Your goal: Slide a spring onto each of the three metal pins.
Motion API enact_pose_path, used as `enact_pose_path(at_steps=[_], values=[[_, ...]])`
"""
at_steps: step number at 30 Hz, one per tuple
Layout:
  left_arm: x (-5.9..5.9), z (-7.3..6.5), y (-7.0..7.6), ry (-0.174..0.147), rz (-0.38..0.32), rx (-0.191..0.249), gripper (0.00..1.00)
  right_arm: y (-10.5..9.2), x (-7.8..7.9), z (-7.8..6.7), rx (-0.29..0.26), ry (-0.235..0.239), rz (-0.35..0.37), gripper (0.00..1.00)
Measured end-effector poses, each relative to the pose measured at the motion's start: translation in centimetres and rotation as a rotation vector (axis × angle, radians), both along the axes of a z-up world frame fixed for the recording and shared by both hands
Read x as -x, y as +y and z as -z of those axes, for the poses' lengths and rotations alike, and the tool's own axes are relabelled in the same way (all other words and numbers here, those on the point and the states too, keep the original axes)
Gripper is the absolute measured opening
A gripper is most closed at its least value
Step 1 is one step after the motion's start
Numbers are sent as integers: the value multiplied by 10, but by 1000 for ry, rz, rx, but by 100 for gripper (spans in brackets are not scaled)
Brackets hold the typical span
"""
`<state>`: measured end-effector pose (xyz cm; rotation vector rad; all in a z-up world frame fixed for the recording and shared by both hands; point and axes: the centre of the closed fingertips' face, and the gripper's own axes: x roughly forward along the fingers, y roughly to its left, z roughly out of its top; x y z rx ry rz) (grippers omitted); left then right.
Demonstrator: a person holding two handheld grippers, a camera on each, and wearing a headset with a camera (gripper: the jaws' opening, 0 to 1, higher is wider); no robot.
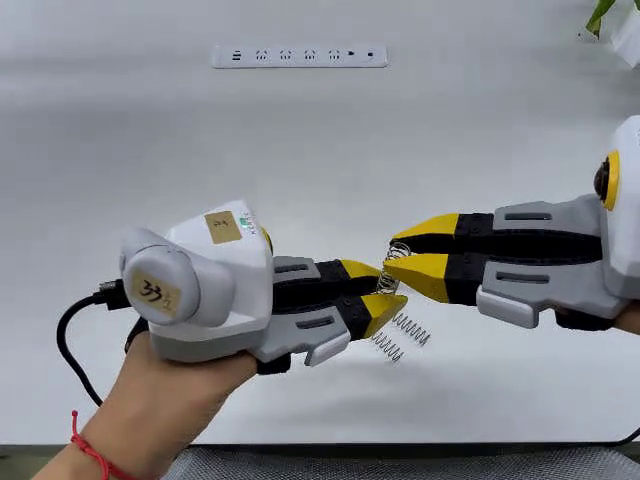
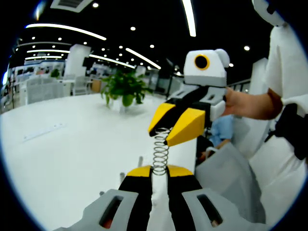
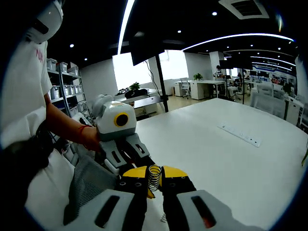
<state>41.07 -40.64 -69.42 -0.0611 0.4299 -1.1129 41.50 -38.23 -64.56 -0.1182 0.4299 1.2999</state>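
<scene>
A coiled metal spring (image 2: 160, 151) spans the gap between the two grippers above the white table (image 1: 300, 130). My left gripper (image 2: 159, 171) is shut on its lower end; I cannot tell whether a pin runs inside the coil. My right gripper (image 3: 154, 174) is shut on the other end of the spring (image 3: 154, 177). In the head view the left gripper (image 1: 384, 292) comes from the left and the right gripper (image 1: 396, 257) from the right, tips almost touching around the spring (image 1: 394, 266). Two loose springs (image 1: 410, 329) lie on the table just below the tips. Thin upright pins (image 2: 140, 161) stand on the table.
A white power strip (image 1: 299, 56) lies at the far side of the table. A black cable (image 1: 70, 340) trails from the left gripper. A potted plant (image 2: 123, 89) stands at a far corner. A grey mesh surface (image 1: 400, 465) runs along the near edge.
</scene>
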Motion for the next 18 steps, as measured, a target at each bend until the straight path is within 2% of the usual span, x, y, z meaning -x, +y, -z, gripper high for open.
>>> enact_pose_path(at_steps=[15,18], values=[[1,-2,-2,-8,12,13,11,-1,0,-1,6,10,-7,14],[1,-2,-3,-6,14,15,11,-1,1,0,13,11,-18,17]])
